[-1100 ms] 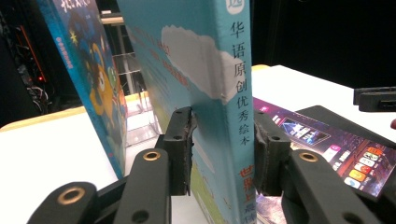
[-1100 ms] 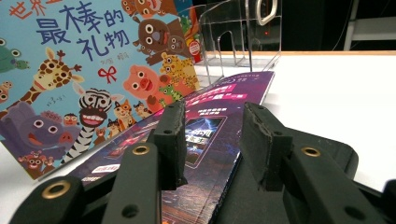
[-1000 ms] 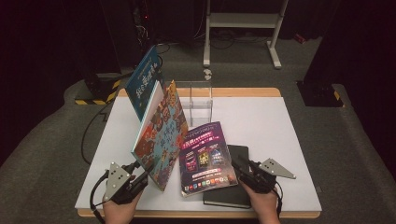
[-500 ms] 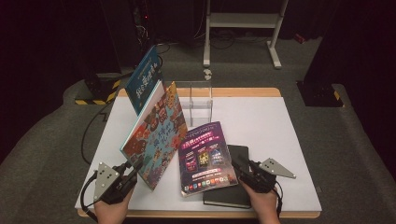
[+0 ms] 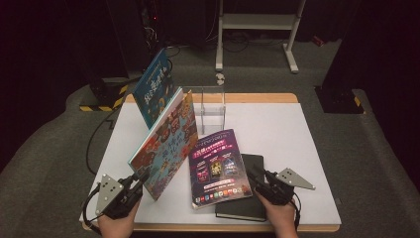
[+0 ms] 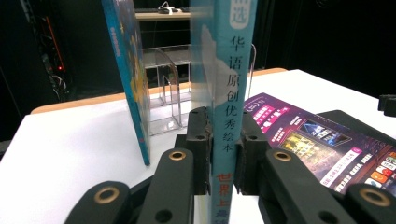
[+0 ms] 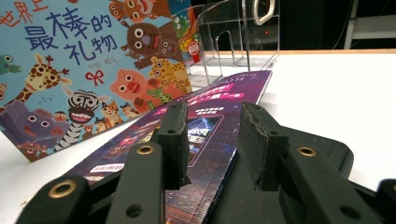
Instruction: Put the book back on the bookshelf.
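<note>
table white, under both grippers | animal picture book now tipped up more, spine squeezed between left gripper pads, ready for clear rack beyond | right gripper half open, empty, over purple magazine

The picture book clamped in my left gripper has a smooth, glossy card spine, and its cover shines the same way. My jaws are matt black plastic with rough-looking pads. The purple magazine is slick, glossy paper; the black notebook under it at 5 o'clock looks matt, perhaps leatherette. The book stand is clear, hard plastic. The table top is smooth matt white with a wood edge.
</note>
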Tool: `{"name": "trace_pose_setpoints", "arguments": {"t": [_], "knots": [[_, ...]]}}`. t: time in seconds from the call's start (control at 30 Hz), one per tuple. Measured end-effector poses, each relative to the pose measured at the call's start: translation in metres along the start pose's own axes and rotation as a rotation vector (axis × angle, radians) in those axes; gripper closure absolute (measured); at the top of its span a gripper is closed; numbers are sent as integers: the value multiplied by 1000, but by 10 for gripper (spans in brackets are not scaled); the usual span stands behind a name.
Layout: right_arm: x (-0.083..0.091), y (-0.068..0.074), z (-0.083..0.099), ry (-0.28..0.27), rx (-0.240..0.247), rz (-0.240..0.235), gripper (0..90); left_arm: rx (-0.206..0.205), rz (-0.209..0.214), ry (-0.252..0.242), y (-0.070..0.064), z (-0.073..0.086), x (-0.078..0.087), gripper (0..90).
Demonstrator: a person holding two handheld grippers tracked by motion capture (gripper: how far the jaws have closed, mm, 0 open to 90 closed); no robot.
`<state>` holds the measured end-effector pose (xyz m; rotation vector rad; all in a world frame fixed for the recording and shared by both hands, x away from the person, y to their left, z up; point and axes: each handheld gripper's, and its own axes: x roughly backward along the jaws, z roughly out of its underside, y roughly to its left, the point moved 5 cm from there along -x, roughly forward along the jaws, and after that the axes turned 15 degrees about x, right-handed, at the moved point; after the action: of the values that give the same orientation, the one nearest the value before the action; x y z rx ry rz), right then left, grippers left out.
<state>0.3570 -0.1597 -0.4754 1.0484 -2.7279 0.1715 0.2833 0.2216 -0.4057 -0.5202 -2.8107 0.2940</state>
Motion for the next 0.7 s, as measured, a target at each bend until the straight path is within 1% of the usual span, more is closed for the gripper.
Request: {"name": "trace_pose_setpoints", "arguments": {"t": [0.1, 0.2, 0.3, 0.37, 0.4, 0.5, 0.57, 0.6, 0.63, 0.7], "knots": [[0, 0, 0, 0, 0, -2, 622, -1, 10, 3, 1, 1, 0, 794], [0, 0, 0, 1, -1, -4, 622, -7, 30, -4, 2, 2, 0, 789], [0, 1, 0, 2, 0, -4, 622, 2, 52, -6, 5, 1, 0, 777], [0, 1, 0, 3, 0, -3, 622, 13, 46, -18, 6, 0, 0, 770], [0, 1, 0, 3, 1, -3, 622, 9, 43, -20, 7, -1, 0, 767], [0, 1, 0, 6, 2, -3, 622, 18, 42, -19, 8, -2, 0, 767], [-1, 1, 0, 4, 1, -4, 621, 17, 29, -29, 10, -3, -1, 765], [-1, 1, 0, 6, 0, -4, 621, 17, 29, -26, 10, -3, -1, 764], [-1, 1, 0, 7, 0, -4, 620, 22, 35, -19, 11, -3, -1, 763], [-1, 1, 0, 5, 1, -4, 619, 54, 49, 0, 12, -5, -2, 748]]}}
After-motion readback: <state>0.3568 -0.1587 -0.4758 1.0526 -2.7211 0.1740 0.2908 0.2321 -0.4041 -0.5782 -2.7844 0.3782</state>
